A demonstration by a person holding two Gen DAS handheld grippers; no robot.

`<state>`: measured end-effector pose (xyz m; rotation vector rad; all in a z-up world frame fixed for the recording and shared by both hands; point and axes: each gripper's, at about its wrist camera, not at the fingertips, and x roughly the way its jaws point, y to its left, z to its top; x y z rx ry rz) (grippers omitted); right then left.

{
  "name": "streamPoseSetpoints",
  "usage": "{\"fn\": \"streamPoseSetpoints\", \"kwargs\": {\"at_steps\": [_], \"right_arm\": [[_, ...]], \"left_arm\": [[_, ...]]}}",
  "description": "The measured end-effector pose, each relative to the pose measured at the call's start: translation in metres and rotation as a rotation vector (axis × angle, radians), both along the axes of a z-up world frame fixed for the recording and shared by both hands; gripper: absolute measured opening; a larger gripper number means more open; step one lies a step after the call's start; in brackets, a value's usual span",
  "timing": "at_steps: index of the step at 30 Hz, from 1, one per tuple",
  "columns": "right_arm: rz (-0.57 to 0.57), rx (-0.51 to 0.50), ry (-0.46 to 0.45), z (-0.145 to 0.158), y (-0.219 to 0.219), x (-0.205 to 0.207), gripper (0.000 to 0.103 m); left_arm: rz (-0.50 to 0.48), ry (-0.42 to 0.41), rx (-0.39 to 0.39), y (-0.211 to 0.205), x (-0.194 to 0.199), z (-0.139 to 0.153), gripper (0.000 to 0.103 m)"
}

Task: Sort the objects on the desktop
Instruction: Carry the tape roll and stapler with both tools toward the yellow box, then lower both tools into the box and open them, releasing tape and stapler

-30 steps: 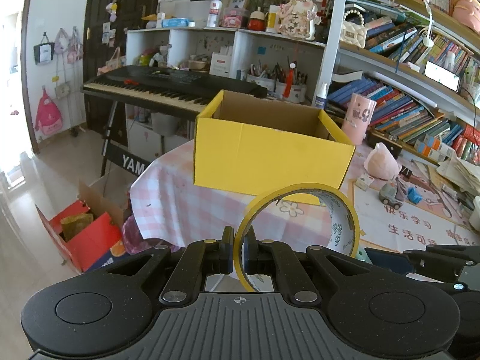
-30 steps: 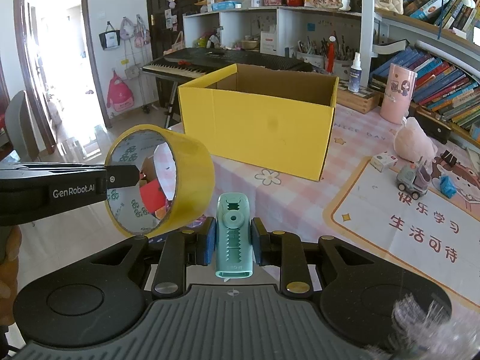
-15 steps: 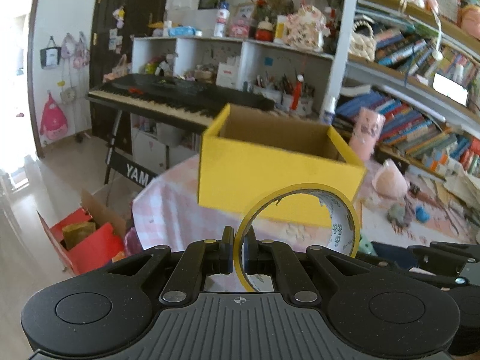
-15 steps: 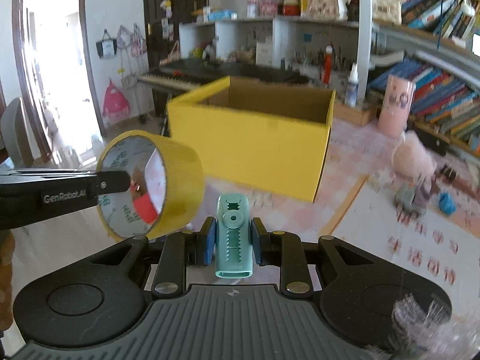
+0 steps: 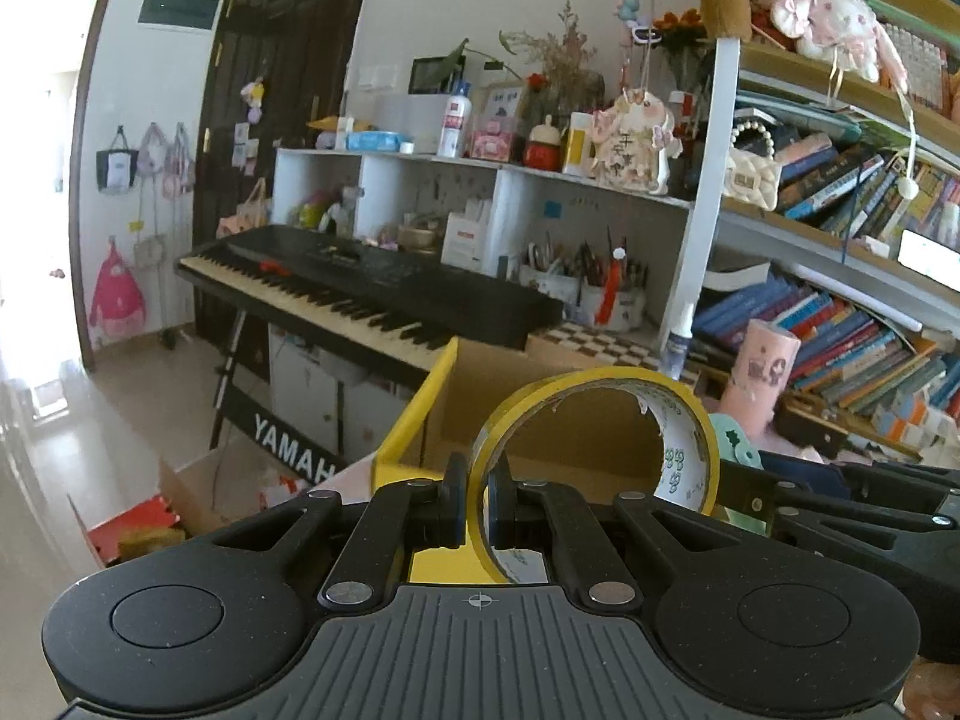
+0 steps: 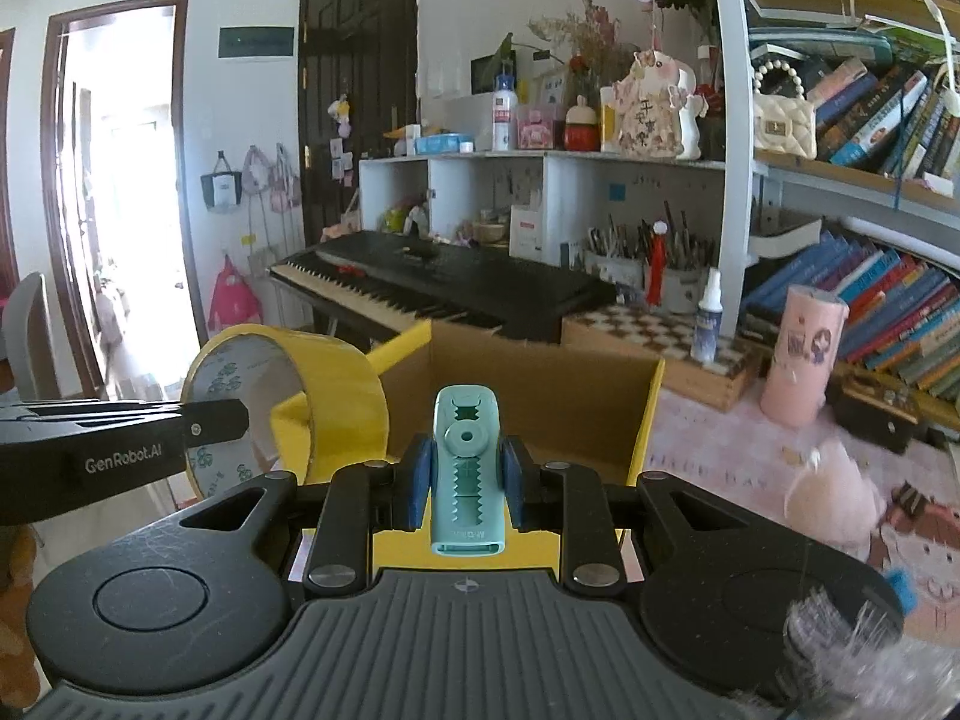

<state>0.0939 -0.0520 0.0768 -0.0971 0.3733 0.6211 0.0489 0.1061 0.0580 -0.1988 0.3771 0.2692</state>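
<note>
Two light, rigid items I carry above the yellow box (image 6: 528, 396): tape roll (image 5: 600, 438), left jaws pinching its thin wall; teal plastic dispenser (image 6: 467, 474), right jaws narrowly clamping its smooth sides.

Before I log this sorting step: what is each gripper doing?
Left gripper: shut on the yellow tape roll's wall.
Right gripper: shut on the teal plastic clip.

White walls, dark door (image 6: 359, 114), sunlit doorway (image 6: 123, 192); black keyboard (image 5: 366, 294) before white cubbies (image 6: 540, 192), crowded bookshelves (image 5: 840, 276)
</note>
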Motion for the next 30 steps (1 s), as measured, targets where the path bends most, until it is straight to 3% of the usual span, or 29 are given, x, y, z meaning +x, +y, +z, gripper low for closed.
{"fn": "streamPoseSetpoints", "kwargs": {"at_steps": [20, 30], "right_arm": [[0.093, -0.065, 0.077, -0.015, -0.001, 0.116, 0.023], [0.189, -0.212, 0.082, -0.031, 0.010, 0.160, 0.023]], "left_arm": [[0.035, 0.084, 0.034, -0.015, 0.090, -0.007, 0.005], [0.048, 0.198, 0.031, -0.016, 0.120, -0.025, 0.005]]}}
